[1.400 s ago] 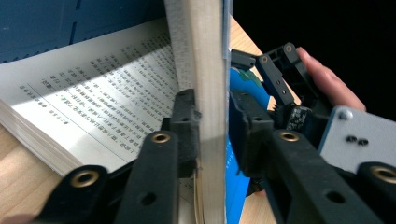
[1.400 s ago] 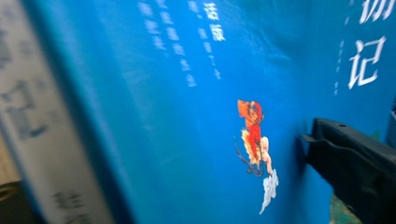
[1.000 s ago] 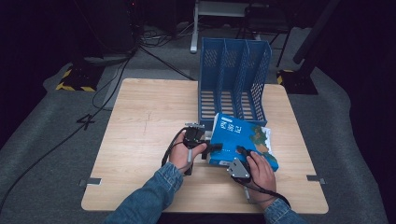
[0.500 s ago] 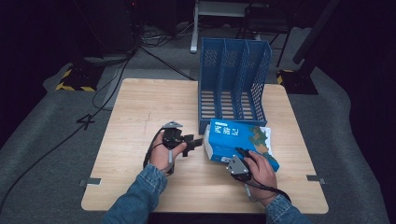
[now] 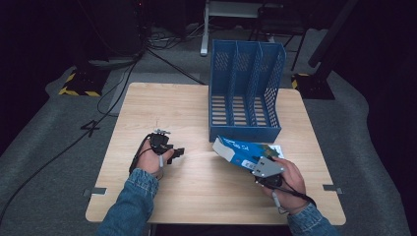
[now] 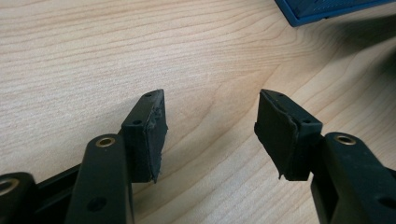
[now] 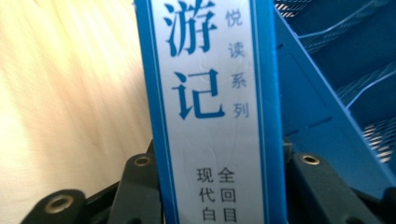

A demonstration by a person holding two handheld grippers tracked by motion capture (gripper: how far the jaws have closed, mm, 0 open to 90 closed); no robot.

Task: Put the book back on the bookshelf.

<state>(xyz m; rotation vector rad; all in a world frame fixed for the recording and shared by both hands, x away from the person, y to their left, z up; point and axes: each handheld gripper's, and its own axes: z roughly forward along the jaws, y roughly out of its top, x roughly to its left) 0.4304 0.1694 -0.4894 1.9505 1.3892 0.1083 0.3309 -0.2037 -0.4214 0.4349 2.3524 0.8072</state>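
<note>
Right gripper point(image 5: 252, 163): jaws clamped on the spine end of the blue book point(image 5: 241, 151), one black jaw on each side of it, as the right gripper view confirms. The book's spine point(image 7: 210, 107) carries a white panel with blue Chinese characters; "游记" reads large, with smaller "悦读系列" beside it and "现代" and "全回目" lower down. The remaining print is cut off or too blurred to read. The book is held tilted, its far end raised clear of the wooden table point(image 5: 196, 196), just in front of the blue file rack point(image 5: 244, 93).

Left gripper point(image 5: 173, 153): well to the left of the file rack, near the table's front half, low over the bare wood. Its jaws stand apart with nothing between them and have just been opening. The pads point(image 6: 152, 135) are flat black rubber, frayed at the edges.

The file rack is blue plastic, three upright compartments, with perforated mesh walls and a slotted base. The table is pale wood with a straight visible grain.
</note>
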